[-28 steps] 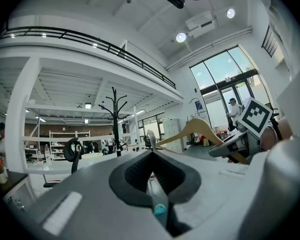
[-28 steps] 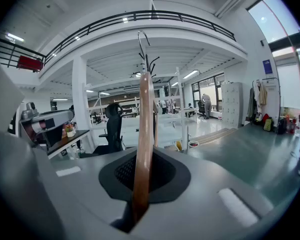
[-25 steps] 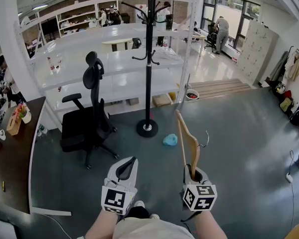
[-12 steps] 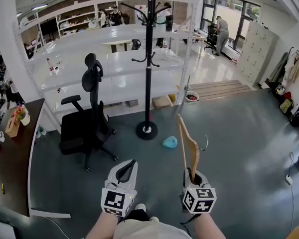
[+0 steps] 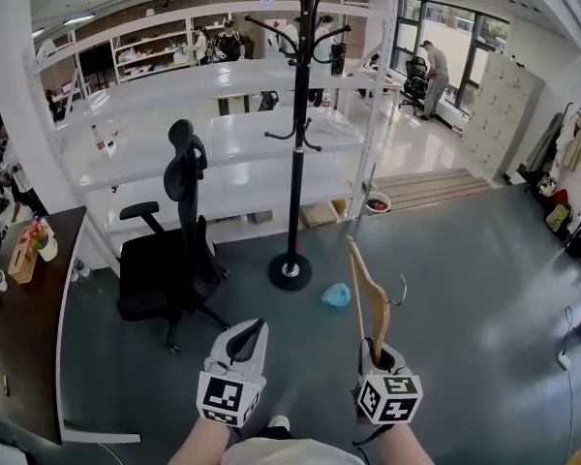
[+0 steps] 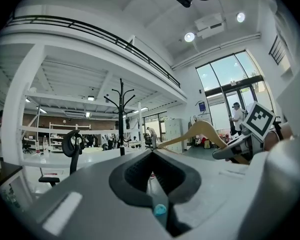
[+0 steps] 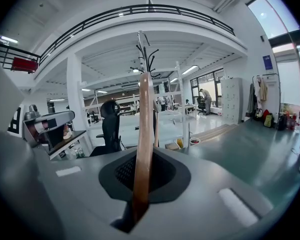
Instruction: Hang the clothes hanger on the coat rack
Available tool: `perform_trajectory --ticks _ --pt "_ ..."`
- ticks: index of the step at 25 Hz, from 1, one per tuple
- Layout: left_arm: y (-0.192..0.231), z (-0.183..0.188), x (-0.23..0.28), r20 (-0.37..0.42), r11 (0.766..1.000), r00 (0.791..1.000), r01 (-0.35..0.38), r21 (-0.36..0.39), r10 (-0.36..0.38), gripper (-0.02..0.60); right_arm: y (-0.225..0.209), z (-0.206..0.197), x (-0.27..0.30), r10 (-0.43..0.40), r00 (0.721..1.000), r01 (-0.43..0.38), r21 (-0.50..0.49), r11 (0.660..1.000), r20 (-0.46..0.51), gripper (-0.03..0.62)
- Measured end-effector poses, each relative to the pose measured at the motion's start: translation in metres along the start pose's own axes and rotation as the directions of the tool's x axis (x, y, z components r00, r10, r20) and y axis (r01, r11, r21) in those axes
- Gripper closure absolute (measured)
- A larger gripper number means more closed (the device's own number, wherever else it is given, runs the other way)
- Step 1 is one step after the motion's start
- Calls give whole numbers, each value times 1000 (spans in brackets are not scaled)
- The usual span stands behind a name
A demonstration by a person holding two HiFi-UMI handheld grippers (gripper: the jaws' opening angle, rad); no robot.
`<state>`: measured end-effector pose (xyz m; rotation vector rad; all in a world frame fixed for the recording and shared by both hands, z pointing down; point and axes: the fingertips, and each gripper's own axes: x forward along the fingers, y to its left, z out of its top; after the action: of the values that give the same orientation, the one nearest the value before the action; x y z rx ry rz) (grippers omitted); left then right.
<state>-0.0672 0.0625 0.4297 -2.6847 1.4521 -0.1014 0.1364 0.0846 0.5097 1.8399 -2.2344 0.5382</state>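
Pale wooden clothes hanger (image 5: 369, 294) stands upright, one arm end clamped in the right gripper (image 5: 379, 356), which leaves its metal hook (image 5: 401, 287) free for hanging. Left gripper (image 5: 245, 334) is alongside, jaws together, empty. Tall black metal coat rack (image 5: 299, 143) is well ahead.

Each hand carried the same pale grey, smooth-shelled tool. The left gripper (image 5: 255, 327) and the right gripper (image 5: 377, 355) each ended at the rear in a cube with black-and-white square markers, the left cube (image 5: 224, 395) and the right cube (image 5: 387, 398). Seen from its own camera, each shell had a black, rounded-triangular surround (image 6: 155, 176) framing the slot where the jaws met. A pale rectangular label (image 6: 62, 213) sat on the left shell, and a small light-blue spot (image 6: 160, 210) lay in its slot. The person wore a cream-coloured garment (image 5: 281, 450) and a white shoe (image 5: 279, 421).
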Motion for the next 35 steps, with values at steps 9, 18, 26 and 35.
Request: perform_trajectory --ticks 9,18,26,35 --pt "57 -7 33 13 1000 1000 24 -5 -24 581 2 25 56 -48 999 48 42 998 10 566" --pt "101 -30 63 -17 1000 1000 4 -16 -5 581 -2 45 112 -71 997 71 15 997 13 566" --pt "136 -41 134 -31 999 999 -30 -20 29 581 -27 71 192 -29 1000 29 23 999 -4 566" --pt "179 -28 242 1 996 996 -85 -13 85 581 -81 126 294 4 1000 -4 24 1000 5 566"
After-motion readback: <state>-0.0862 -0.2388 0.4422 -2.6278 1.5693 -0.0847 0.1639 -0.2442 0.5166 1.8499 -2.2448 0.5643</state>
